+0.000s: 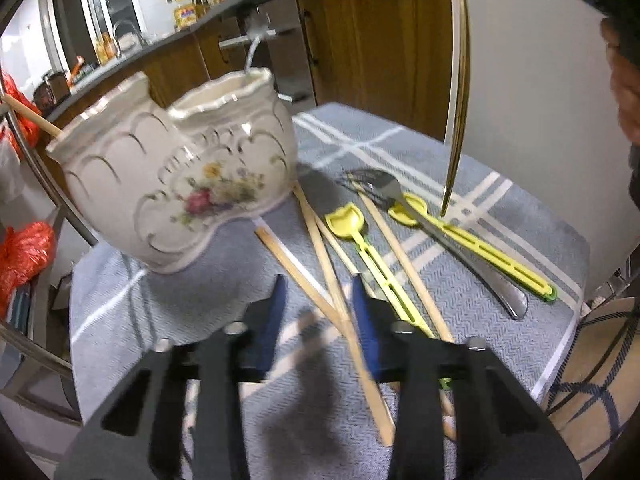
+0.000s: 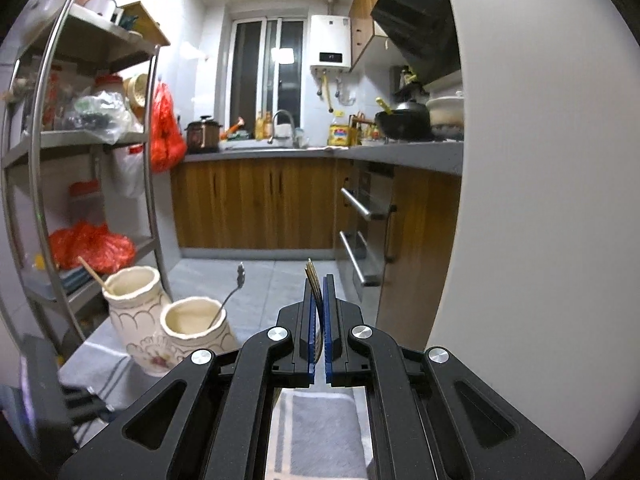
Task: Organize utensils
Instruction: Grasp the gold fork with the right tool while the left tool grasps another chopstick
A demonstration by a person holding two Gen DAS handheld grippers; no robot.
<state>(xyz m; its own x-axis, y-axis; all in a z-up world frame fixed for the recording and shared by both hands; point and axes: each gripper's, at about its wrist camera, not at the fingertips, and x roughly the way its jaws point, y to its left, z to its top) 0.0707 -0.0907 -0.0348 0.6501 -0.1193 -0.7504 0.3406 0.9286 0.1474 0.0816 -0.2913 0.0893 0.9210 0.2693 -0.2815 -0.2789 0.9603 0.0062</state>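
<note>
A cream flowered ceramic holder (image 1: 180, 168) with two compartments stands on the grey cloth (image 1: 200, 300). Several wooden chopsticks (image 1: 320, 248), two yellow spoons (image 1: 346, 220) and a steel fork (image 1: 384, 188) lie to its right. My left gripper (image 1: 318, 292) hovers low over the chopsticks; two of them cross between its blue pads, with a gap still showing on the left side. My right gripper (image 2: 319, 284) is raised and shut on a gold fork (image 2: 314, 280), whose handle hangs down over the cloth (image 1: 458, 120). The holder (image 2: 160, 320) has one chopstick (image 2: 90, 274) and one steel utensil (image 2: 230, 300) in it.
A metal shelf rack (image 2: 80, 140) with red bags stands left of the holder. Wooden kitchen cabinets (image 2: 256, 204) lie beyond the table, a white wall (image 2: 540, 200) to the right. A woven patterned seat (image 1: 592, 360) sits past the cloth's right edge. A person's hand (image 1: 624, 92) shows at far right.
</note>
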